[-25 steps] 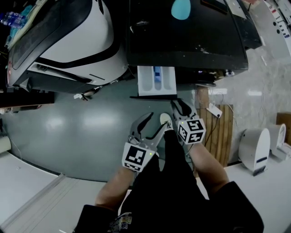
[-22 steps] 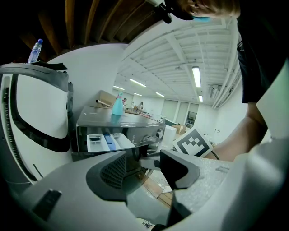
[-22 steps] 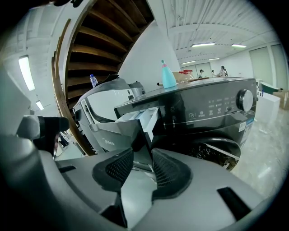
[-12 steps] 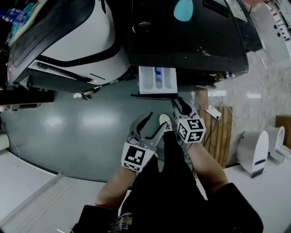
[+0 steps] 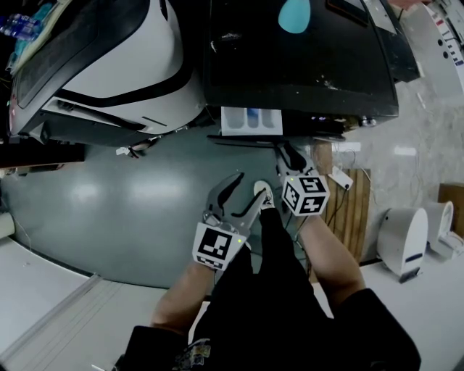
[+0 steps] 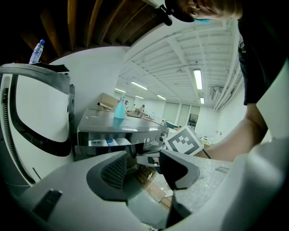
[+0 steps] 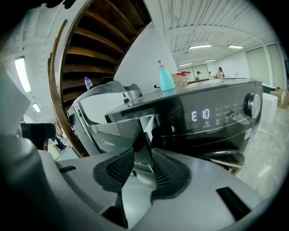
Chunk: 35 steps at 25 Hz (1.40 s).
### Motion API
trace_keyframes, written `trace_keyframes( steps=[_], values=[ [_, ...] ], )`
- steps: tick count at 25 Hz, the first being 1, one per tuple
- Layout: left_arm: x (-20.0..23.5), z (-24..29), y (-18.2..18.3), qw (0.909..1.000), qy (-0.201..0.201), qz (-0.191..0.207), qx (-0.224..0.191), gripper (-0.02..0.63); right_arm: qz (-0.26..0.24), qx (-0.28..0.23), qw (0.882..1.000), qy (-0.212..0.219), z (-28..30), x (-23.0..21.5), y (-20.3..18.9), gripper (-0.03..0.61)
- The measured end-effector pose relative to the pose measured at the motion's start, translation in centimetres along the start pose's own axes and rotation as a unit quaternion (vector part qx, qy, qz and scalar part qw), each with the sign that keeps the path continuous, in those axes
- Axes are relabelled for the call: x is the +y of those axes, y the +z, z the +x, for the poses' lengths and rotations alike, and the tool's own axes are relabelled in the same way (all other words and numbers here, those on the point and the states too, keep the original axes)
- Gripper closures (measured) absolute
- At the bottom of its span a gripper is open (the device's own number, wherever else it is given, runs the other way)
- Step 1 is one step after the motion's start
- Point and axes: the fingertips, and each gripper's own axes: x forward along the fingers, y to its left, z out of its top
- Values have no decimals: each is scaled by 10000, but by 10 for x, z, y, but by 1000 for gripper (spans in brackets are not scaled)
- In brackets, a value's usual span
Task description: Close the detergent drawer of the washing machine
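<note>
Although the detergent drawer (image 5: pixel 251 120) stands only a short way out of the dark washing machine (image 5: pixel 304 65), left of the lit display (image 7: pixel 200 114), we judge the closing unfinished, since its white and blue compartments show from above. Our right claw (image 5: pixel 288 153) sits at the right end of the drawer's dark front panel, jaws almost together with the panel's edge between the pads, which appear to pinch it. Our left claw (image 5: pixel 249 190) hangs well back from the machine, jaws wide apart and holding nothing. What worries us is the off-centre hold: pushing from one end could cock the drawer in its slot and jam it, or the thin panel could slip from the pads. If we release late, the claw tips could be caught between panel and machine face, leaving the drawer proud. A hard shove might also topple the teal bottle (image 5: pixel 293 14) on the machine's top.
</note>
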Motion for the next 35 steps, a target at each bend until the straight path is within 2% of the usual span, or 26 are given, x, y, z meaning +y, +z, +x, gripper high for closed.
trace_keyframes(
  steps=[25, 35],
  values=[
    [26, 36, 16, 9998, 157, -54, -52, 397, 24, -33, 10000, -74, 36, -15, 27, 454],
    [37, 38, 18, 9996, 227, -137, -57, 399, 249, 55, 9992, -310, 49, -21, 36, 454]
  ],
)
